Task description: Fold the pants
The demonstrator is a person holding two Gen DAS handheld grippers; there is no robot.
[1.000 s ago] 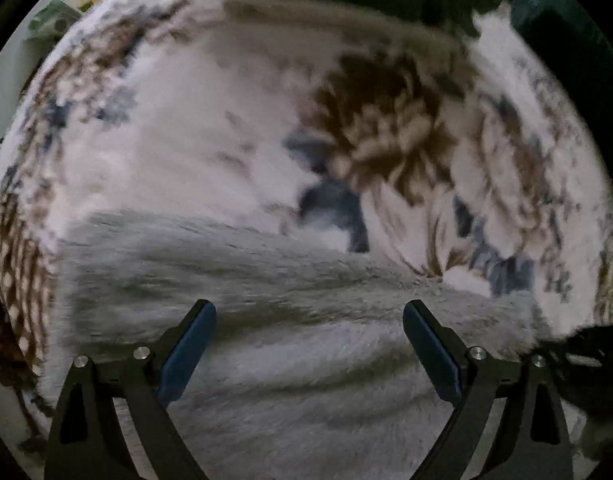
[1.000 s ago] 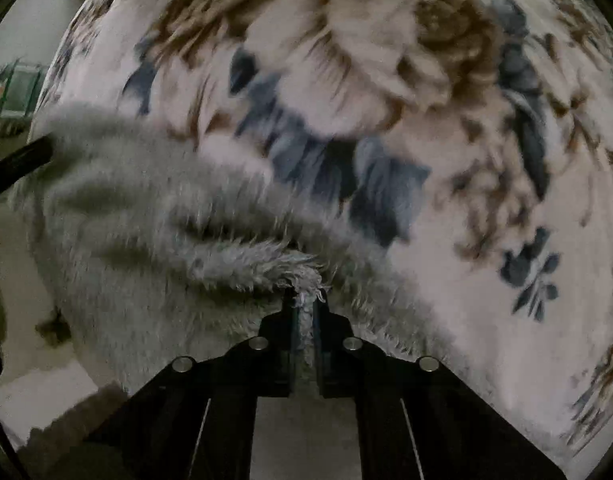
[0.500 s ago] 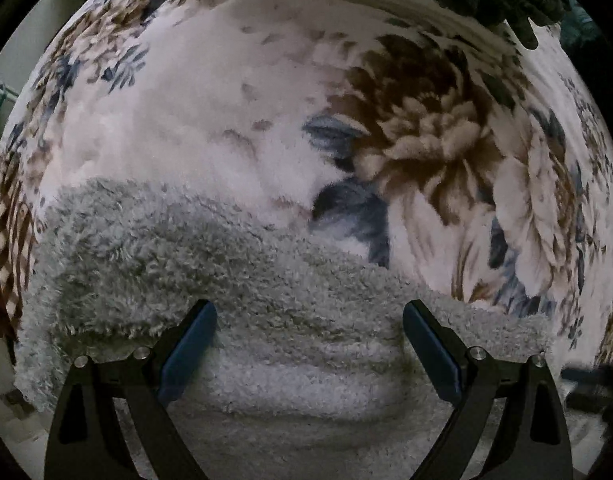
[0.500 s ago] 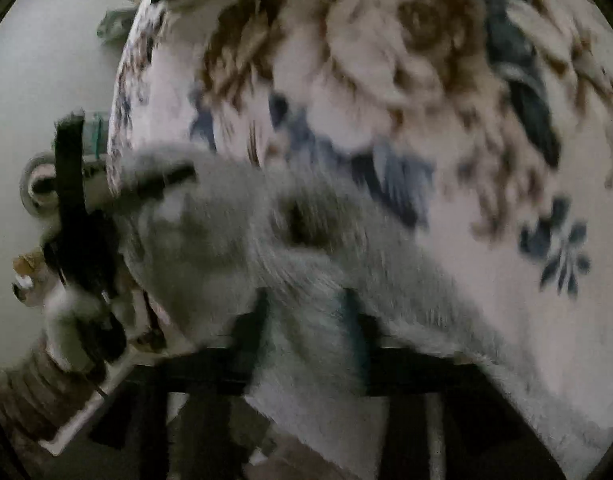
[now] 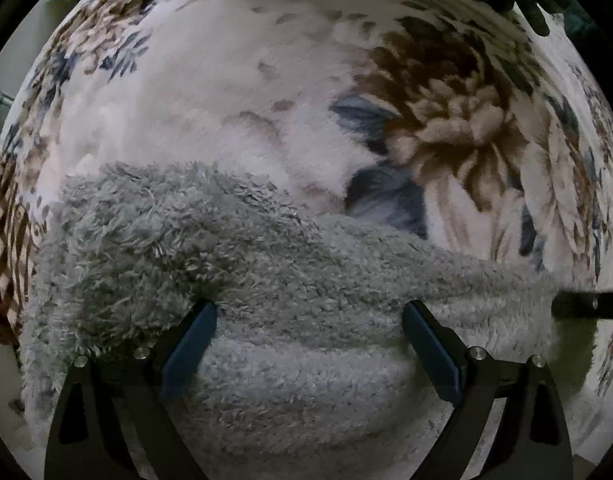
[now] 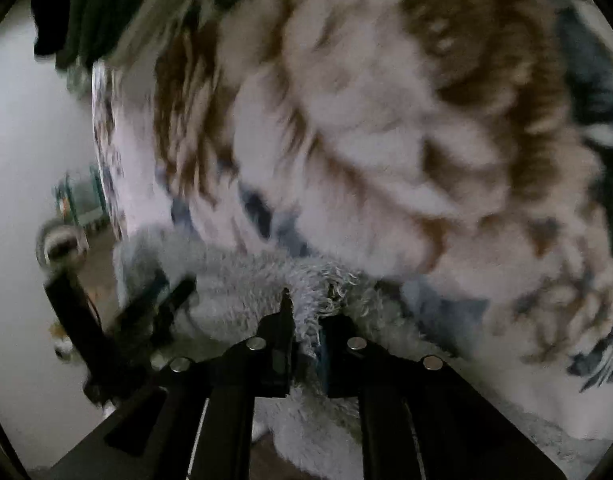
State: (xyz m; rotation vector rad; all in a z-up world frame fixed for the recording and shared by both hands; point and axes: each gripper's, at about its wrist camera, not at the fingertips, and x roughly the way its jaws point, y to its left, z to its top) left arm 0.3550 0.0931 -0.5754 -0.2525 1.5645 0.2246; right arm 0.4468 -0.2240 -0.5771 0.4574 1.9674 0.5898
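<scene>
A big blanket [image 5: 210,112] w/ brown and blue flowers covers the bed and fills most of both views. The fluffy gray pants [image 5: 290,280] lie on top of it, at the near edge of the bed. They run across the near part of the left wrist view in one long strip, w/ a thicker, bunched-up lump at the left end.

The left gripper [image 5: 309,340] is held low over the pants and points across the bed. Its blue-padded fingers [image 5: 188,346] are spread wide apart, one on each side of a flat bit of gray fluff. They sit just above or on the fabric; can't tell if they touch. Nothing is held between them.

The right gripper [image 6: 307,334] points toward the bed from its near edge, tilted a bit. Its fingers [image 6: 280,342] are pressed close together and pinch a tuft of the gray pants, which sticks up between the tips. This view is blurry.

In the right wrist view the left gripper shows at the left, dark and smeared, next to the pants. In the left wrist view a dark bit of the right gripper pokes in at the right end of the pants.
</scene>
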